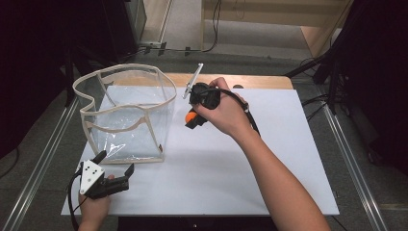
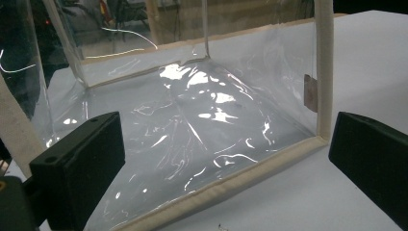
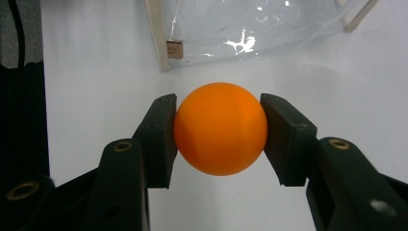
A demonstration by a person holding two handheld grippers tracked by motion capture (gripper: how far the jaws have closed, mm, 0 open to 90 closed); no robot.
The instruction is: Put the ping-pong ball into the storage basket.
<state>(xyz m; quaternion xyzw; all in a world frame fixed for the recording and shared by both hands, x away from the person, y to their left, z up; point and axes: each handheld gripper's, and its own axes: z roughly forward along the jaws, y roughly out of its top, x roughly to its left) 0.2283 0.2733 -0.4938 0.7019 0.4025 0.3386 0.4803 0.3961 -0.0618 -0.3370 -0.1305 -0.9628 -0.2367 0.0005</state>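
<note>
At the lower left of the high view the left gripper [image 1: 117,169] rested on the white table [image 1: 269,183] with its jaws spread wide and nothing between them, pointed at the near bottom edge of the clear bag [image 1: 126,113] just beyond. That bag, a see-through plastic box with cream fabric trim, stood upright at the left centre of the frame, mouth open upward; as far as its shiny walls allowed, it held nothing. Right of it, near the middle of the frame, the right gripper [image 1: 191,117] held the orange ball [image 1: 191,116] above the table, and in the right gripper view the two pads pressed the ball's [image 3: 220,128] opposite sides squarely. Judging from this, the step was carrying the ball to the bag; doing it well would mean lifting over the floppy rim, releasing low inside, and perhaps steadying the trim with the free gripper.
</note>
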